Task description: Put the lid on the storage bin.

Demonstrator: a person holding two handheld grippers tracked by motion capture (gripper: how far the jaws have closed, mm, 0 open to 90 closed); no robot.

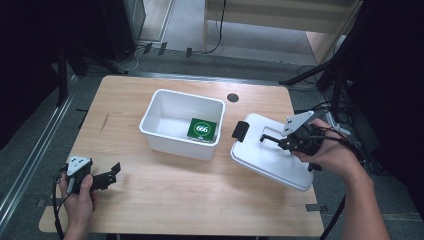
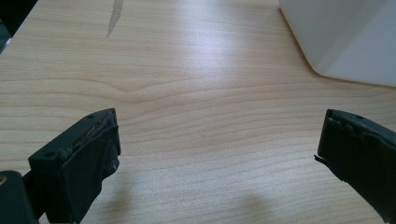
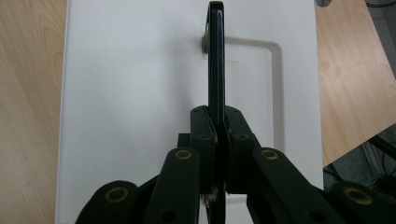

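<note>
A white open bin (image 1: 150, 117) stands at the table's middle with a green card (image 1: 202, 129) marked 666 lying inside. To its right, a white lid (image 1: 270, 155) is tilted over the table with a black latch (image 1: 240, 130) on its left end. My right gripper (image 1: 280, 140) is shut on the lid's thin black handle (image 3: 215, 60), pinched between the jaws (image 3: 217, 123) above the lid's white top (image 3: 135, 93). My left gripper (image 1: 112, 172) rests low at the table's front left, open with only bare wood between its jaws (image 2: 219, 140). The bin's corner (image 2: 345, 37) lies ahead of it.
A round dark hole (image 1: 232, 97) sits in the wooden table (image 1: 165, 200) behind the bin. A grey streak (image 1: 104, 121) marks the wood at left. Black stands and cables (image 1: 330, 75) crowd the right side, beyond the table edge.
</note>
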